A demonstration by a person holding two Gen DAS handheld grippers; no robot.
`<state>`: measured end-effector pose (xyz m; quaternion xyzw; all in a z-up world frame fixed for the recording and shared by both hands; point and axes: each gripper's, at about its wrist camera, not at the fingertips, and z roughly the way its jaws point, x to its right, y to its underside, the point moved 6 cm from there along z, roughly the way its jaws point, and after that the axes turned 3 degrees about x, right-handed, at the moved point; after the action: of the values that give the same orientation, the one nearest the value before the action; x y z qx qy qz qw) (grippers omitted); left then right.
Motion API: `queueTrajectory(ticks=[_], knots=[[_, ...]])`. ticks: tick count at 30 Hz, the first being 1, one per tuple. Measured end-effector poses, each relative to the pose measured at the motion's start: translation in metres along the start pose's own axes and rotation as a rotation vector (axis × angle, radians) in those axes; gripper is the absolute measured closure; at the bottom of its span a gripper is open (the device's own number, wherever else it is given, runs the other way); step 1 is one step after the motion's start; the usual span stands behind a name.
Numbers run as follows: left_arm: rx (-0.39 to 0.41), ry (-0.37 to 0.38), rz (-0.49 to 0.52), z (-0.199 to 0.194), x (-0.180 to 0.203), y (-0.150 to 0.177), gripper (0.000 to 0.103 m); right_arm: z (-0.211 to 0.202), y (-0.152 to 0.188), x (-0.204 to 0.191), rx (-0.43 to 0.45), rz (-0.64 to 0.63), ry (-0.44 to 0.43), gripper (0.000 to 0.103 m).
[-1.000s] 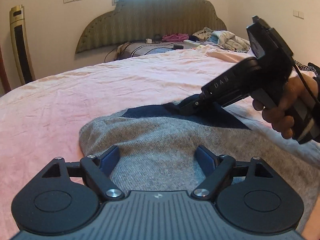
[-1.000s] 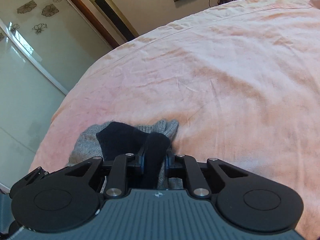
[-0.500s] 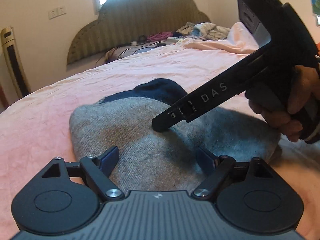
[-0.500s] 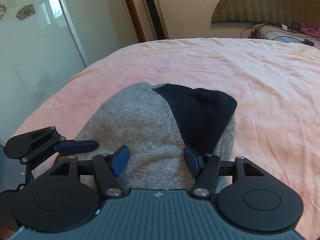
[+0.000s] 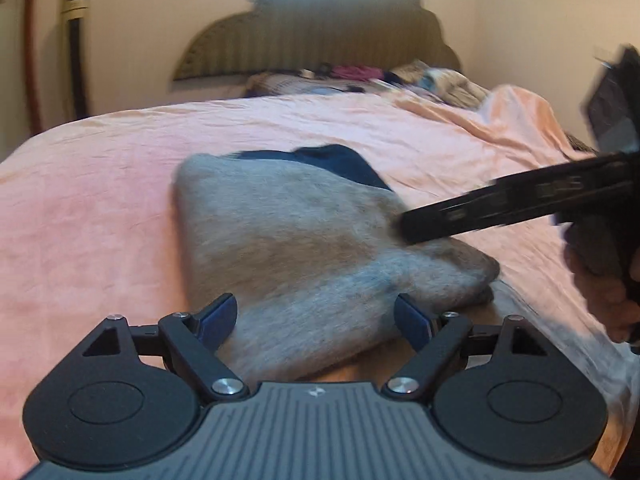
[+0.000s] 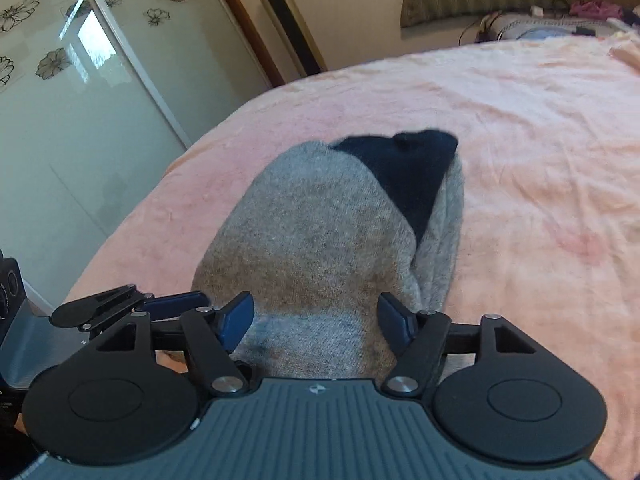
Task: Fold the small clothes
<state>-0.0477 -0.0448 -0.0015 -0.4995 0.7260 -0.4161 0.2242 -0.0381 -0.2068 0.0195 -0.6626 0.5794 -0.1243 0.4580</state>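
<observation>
A small grey knit garment (image 5: 304, 240) with a dark navy part (image 5: 340, 162) lies folded on the pink bedsheet (image 5: 100, 208). It also shows in the right wrist view (image 6: 320, 248), with the navy part (image 6: 408, 172) at its far end. My left gripper (image 5: 316, 318) is open, its fingers either side of the garment's near edge. My right gripper (image 6: 316, 320) is open over the garment's near end. In the left wrist view the right gripper's black body (image 5: 500, 208) reaches in from the right above the garment. The left gripper's finger (image 6: 176, 304) shows at the left.
The bed's padded headboard (image 5: 320, 40) is at the back, with pillows and loose clothes (image 5: 360, 74) in front of it. A frosted glass sliding door (image 6: 80, 100) and a tall standing unit (image 6: 288, 24) stand beside the bed.
The right gripper let go of the navy part and opened, then drew back to the right. The garment now lies folded, grey on top.
</observation>
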Motion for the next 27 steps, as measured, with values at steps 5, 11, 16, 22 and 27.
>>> queueTrajectory(ticks=[5, 11, 16, 22, 27], knots=[[-0.070, -0.098, -0.150, -0.012, -0.016, 0.035, 0.013, -0.018, 0.045, 0.008, -0.039, -0.011, 0.161, 0.001], [-0.041, -0.206, -0.159, -0.005, -0.016, 0.040, 0.000, -0.002, 0.077, -0.007, -0.028, -0.130, 0.336, 0.000], [-0.069, -0.251, -0.111, 0.001, -0.010, 0.039, 0.000, 0.010, 0.076, -0.010, 0.002, -0.104, 0.453, 0.000], [-0.063, -0.242, -0.124, -0.002, -0.011, 0.040, 0.000, 0.010, 0.078, -0.009, 0.036, -0.083, 0.476, 0.000], [-0.083, -0.270, -0.088, 0.001, -0.006, 0.041, 0.000, 0.009, 0.078, -0.010, 0.038, -0.083, 0.477, 0.000]])
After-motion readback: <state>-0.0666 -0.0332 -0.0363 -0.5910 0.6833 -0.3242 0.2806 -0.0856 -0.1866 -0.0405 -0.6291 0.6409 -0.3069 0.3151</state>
